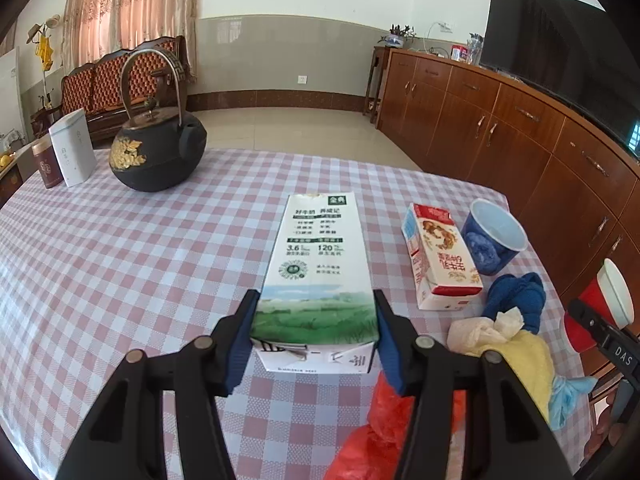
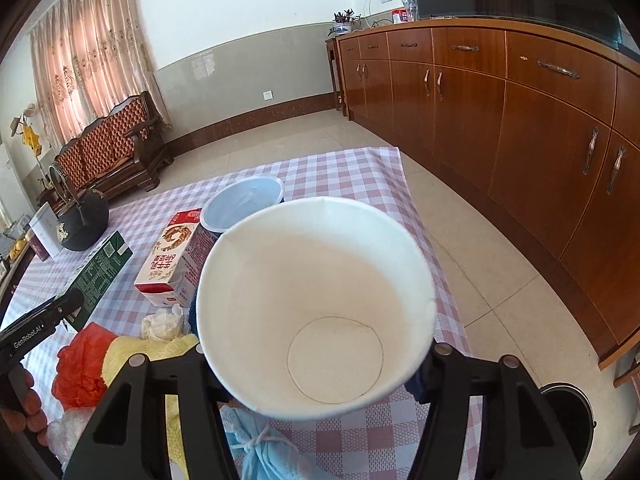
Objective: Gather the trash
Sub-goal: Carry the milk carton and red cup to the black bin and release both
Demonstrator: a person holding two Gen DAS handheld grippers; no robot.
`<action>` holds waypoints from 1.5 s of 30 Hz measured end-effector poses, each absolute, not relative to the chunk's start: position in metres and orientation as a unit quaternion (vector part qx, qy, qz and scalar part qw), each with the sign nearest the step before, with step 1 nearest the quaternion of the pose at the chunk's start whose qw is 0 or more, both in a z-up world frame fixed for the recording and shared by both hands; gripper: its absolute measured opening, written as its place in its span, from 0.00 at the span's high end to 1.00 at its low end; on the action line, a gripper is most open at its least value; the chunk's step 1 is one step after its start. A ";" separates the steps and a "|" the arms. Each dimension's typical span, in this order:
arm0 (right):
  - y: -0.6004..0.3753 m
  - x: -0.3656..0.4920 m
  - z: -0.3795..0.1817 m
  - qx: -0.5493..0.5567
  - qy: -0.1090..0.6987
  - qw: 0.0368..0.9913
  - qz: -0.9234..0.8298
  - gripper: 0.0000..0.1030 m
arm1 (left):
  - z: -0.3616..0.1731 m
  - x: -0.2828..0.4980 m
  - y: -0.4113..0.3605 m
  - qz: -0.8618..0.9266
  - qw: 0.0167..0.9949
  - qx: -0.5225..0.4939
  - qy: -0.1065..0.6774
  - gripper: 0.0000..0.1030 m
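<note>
My left gripper (image 1: pixel 316 320) is shut on a white and green milk carton (image 1: pixel 320 264); its blue pads (image 1: pixel 246 328) press on the carton's two sides at the near end. The right wrist view shows that carton's dark green side (image 2: pixel 104 272). My right gripper (image 2: pixel 316 360) is shut on a paper cup (image 2: pixel 316 304), red outside and white inside, with its mouth tilted towards the camera and hiding the fingertips. In the left wrist view the cup (image 1: pixel 600 300) hangs at the table's right edge.
On the checked tablecloth (image 1: pixel 120 260) lie a red and white carton (image 1: pixel 440 256), a blue cup (image 1: pixel 494 236), a blue cloth (image 1: pixel 516 292), a tissue (image 1: pixel 484 330), a yellow cloth (image 1: pixel 528 364), a red bag (image 1: pixel 380 432) and a blue mask (image 2: pixel 264 452). A black kettle (image 1: pixel 156 152) stands far left. A dark bin (image 2: pixel 568 412) sits on the floor.
</note>
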State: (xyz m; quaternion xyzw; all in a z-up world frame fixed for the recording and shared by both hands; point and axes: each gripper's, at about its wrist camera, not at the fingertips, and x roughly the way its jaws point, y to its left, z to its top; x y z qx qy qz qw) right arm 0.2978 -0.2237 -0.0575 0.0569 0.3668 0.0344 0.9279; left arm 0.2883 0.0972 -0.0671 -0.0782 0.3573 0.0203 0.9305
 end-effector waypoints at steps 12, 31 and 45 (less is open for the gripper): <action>-0.222 0.248 -0.034 0.064 0.363 0.928 0.054 0.39 | -0.036 0.233 0.067 -0.044 0.936 -0.085 0.339 0.47; -0.254 0.172 -0.027 0.077 0.364 0.927 0.045 0.40 | -0.037 0.180 -0.003 -0.118 0.928 -0.069 0.347 0.47; -0.312 0.134 -0.027 0.100 0.360 0.927 -0.010 0.40 | -0.038 0.169 -0.078 -0.203 0.910 -0.052 0.358 0.47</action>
